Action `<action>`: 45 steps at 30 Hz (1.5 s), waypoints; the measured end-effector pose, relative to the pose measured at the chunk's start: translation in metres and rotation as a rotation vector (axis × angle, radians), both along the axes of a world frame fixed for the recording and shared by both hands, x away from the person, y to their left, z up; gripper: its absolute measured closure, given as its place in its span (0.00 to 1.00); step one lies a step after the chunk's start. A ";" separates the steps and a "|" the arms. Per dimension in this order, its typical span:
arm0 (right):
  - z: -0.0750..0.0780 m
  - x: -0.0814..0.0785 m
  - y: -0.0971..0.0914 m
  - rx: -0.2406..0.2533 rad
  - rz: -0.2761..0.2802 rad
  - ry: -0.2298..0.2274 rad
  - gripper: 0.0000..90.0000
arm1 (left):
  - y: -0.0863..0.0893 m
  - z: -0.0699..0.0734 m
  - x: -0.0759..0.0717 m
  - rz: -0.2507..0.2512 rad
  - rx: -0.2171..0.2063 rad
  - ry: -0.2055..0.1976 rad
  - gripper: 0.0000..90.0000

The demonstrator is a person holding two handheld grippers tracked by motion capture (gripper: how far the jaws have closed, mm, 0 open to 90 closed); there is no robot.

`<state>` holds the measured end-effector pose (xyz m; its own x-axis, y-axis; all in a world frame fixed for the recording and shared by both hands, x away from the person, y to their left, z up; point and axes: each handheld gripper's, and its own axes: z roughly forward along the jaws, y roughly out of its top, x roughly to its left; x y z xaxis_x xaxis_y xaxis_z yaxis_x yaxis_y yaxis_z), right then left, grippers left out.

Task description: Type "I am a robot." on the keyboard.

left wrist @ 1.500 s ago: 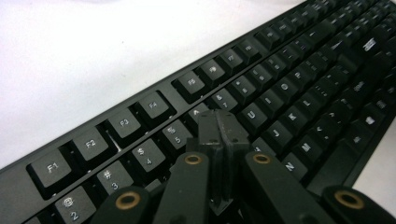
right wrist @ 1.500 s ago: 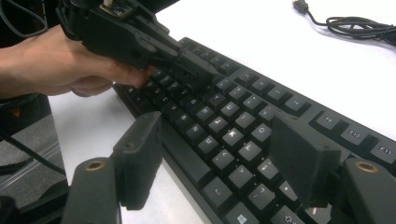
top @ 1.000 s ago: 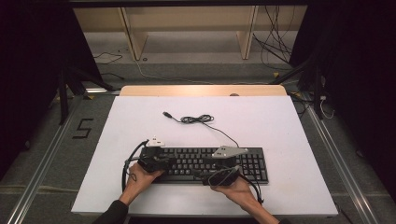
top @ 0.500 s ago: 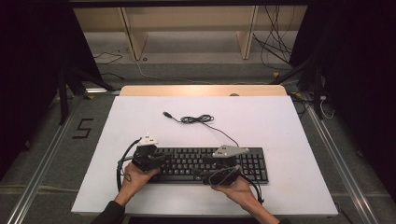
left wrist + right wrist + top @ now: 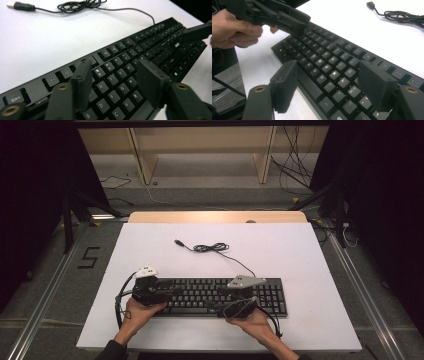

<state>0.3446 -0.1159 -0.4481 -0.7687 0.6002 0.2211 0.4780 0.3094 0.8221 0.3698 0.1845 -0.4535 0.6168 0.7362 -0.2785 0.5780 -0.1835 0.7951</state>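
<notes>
A black keyboard point(image 5: 220, 295) lies flat near the front of the white table point(image 5: 300, 255); its cable point(image 5: 212, 248) coils behind it and ends in a USB plug point(image 5: 178, 242). My left gripper point(image 5: 172, 290) hovers over the keyboard's left end point(image 5: 50, 80). Its jaws have just been opening and now stand apart above the letter keys point(image 5: 113, 75), with nothing gripped between them. My right gripper point(image 5: 220, 308) points left along the keyboard's front edge, and its jaws are open over the keys point(image 5: 329, 82). The left gripper point(image 5: 294, 18) shows ahead of it, above the keys.
The table's far edge meets a wooden strip point(image 5: 215, 217). Wooden shelf uprights point(image 5: 137, 155) and loose cables point(image 5: 295, 170) lie on the floor beyond. Metal rails point(image 5: 50, 295) run along both sides of the table.
The left gripper's jaws have gone from shut to open, and the left hand has shifted a little to the left. The right hand has stayed put.
</notes>
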 end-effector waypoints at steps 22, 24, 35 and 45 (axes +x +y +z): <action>-0.001 0.011 0.003 -0.058 -0.007 0.013 0.74 | 0.027 0.004 -0.032 0.050 -0.121 -0.069 0.33; -0.002 0.012 0.003 -0.075 -0.007 0.018 0.83 | 0.028 0.004 -0.034 0.047 -0.124 -0.075 0.33; -0.012 0.015 0.009 -0.162 0.010 0.043 1.00 | 0.033 0.002 -0.041 0.048 -0.128 -0.099 0.32; -0.021 0.016 0.013 -0.201 0.020 0.064 1.00 | 0.033 0.001 -0.044 0.031 -0.122 -0.114 0.30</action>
